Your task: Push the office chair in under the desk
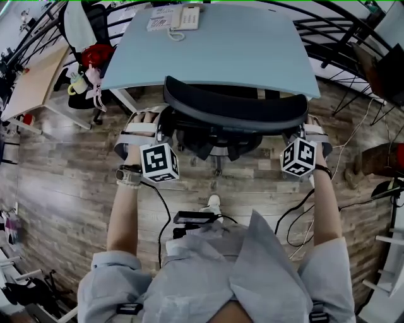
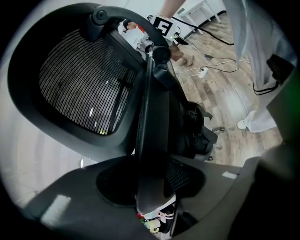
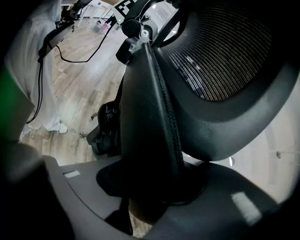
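**A:** What are the grippers doing?

**B:** The left gripper (image 2: 151, 187) is clamped on the left edge of the chair (image 1: 233, 108) backrest. The dark frame stands between its jaws, and they press on it from both sides. The right gripper (image 3: 154, 187) pinches the right edge the same way, with its jaws held fairly wide by the thick rim.

**A:** What shows past the jaws?

**B:** Each gripper view looks along the backrest. Black mesh fills the curved frame, and the chair's dark base sits lower down.

**A:** Where is the chair relative to the desk?

**B:** From the head view, the backrest's curved top lies along the near edge of the pale blue desk (image 1: 214, 53) and overlaps it slightly. The backrest hides the seat. Part of the base shows on the person's side of that edge. The person stands behind the chair with both arms stretched forward.

**A:** Anything else around?

**B:** A phone (image 1: 184, 17) sits at the desk's far edge. The floor (image 1: 63, 189) is wood plank, and black cables (image 1: 297, 217) trail across it near the person's right side.
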